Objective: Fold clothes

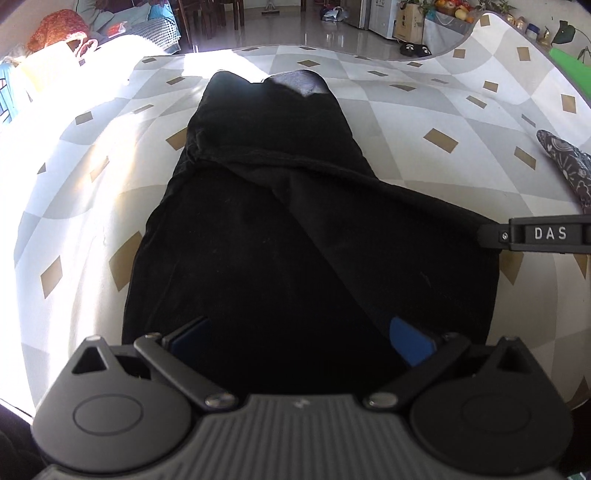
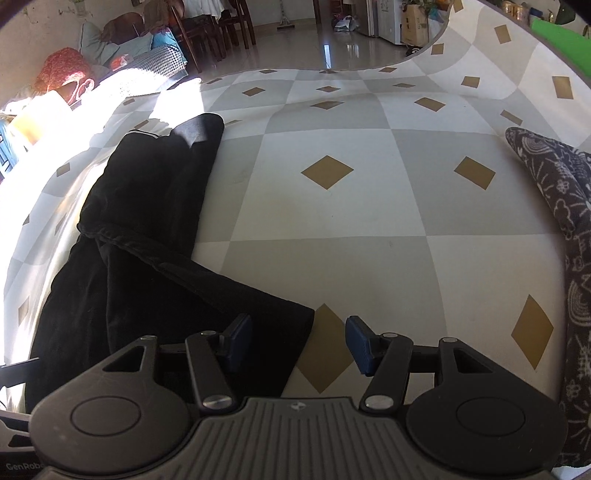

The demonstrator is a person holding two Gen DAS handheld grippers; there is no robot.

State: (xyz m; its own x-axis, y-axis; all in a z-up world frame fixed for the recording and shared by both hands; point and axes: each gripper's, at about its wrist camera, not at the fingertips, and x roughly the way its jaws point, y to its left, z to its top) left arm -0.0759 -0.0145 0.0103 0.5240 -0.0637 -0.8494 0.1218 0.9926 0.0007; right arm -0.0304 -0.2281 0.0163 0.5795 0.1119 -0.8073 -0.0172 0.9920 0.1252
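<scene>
Black trousers [image 1: 280, 229] lie lengthwise on the checked tablecloth [image 1: 406, 122], with a folded flap crossing them diagonally. My left gripper [image 1: 301, 339] hangs over their near end, its blue pads [image 1: 410, 345] wide apart, open, with only flat cloth below. A finger of my right gripper [image 1: 495, 236] reaches the trousers' right edge. In the right wrist view the trousers [image 2: 140, 266] fill the left side. My right gripper [image 2: 300, 341] is open over their near corner, the left pad [image 2: 240, 338] above cloth and the right pad [image 2: 360, 347] above bare tablecloth [image 2: 332, 221].
A dark cloth with a white pattern [image 2: 554, 192] lies at the table's right edge, also seen from the left wrist as the patterned cloth [image 1: 569, 166]. Sunlit bedding and a red knitted item [image 1: 59, 29] sit at the far left. A tiled floor and chairs lie beyond the table.
</scene>
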